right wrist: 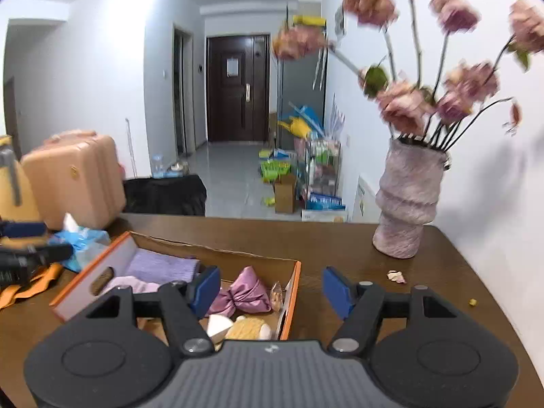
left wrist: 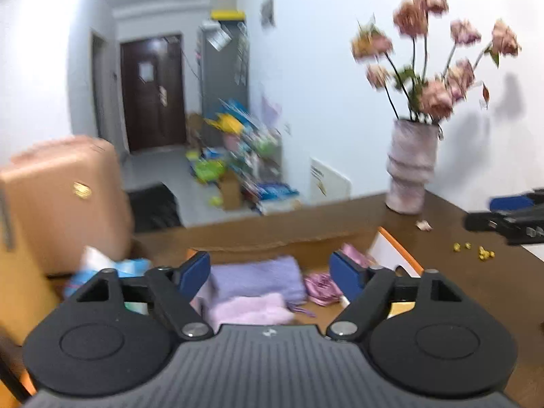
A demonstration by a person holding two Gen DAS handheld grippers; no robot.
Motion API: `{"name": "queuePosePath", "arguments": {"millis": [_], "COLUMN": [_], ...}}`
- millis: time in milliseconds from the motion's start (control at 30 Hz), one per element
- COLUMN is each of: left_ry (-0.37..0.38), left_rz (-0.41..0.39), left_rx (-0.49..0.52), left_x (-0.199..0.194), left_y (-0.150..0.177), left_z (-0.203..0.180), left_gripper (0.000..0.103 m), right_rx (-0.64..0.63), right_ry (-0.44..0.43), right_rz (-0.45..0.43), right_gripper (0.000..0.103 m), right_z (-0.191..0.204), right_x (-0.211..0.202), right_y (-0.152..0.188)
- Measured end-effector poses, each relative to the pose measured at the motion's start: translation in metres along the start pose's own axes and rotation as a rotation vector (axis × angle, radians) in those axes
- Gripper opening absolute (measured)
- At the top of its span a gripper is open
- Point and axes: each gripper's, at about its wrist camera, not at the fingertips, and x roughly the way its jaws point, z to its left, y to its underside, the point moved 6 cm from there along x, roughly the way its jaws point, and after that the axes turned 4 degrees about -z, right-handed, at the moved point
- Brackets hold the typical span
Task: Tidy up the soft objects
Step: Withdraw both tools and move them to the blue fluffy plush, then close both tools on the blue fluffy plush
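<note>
Cardboard box (right wrist: 292, 292), orange-edged, sits on the brown wooden table (right wrist: 340, 244), left of the ribbed vase (right wrist: 406, 204). Inside: folded lilac towel (right wrist: 159, 265), fluffy pink cloth (left wrist: 248, 309), satin pink bow (right wrist: 243, 294). Only the right view shows the yellow plush (right wrist: 248, 329). Left gripper (left wrist: 270, 273) and right gripper (right wrist: 270, 290): fingers spread, empty

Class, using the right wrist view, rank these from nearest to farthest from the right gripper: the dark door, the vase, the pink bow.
1. pink bow: in the box, just ahead of the right gripper, slightly left.
2. vase: on the table, ahead to the right.
3. dark door: end of the hallway, far behind.
</note>
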Motion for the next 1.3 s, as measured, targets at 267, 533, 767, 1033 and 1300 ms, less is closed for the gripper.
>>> {"name": "queuePosePath", "arguments": {"millis": [267,533,767,1033,1300], "left_ry": [-0.023,0.025,0.019,0.054,0.181], "left_rz": [-0.128,-0.129,0.006,0.042,0.146], "left_rx": [0.049,-0.014,-0.088,-0.177,-0.361], "left_x": [-0.117,-0.212,-0.224,-0.180,-0.071], "left_y": [0.035,0.143,0.204,0.198,0.176], "left_z": [-0.006,-0.018,-0.007,-0.001,-0.002], "left_gripper": [0.097,0.100,0.100,0.097,0.060], "right_rx": [0.034,0.099,0.120,0.238,0.389], "right_ry": [-0.050,-0.160,-0.188,-0.223,-0.277], "right_rz": [-0.108,-0.160,-0.013,0.006,0.056], "right_gripper": [0.073,0.078,0.079,0.079,0.076], "right_z": [0.036,0.093,0.121,0.113,0.110], "right_x": [-0.096,-0.188,-0.196,-0.165,-0.051], "right_y": [0.040,0.151,0.231,0.221,0.177]}}
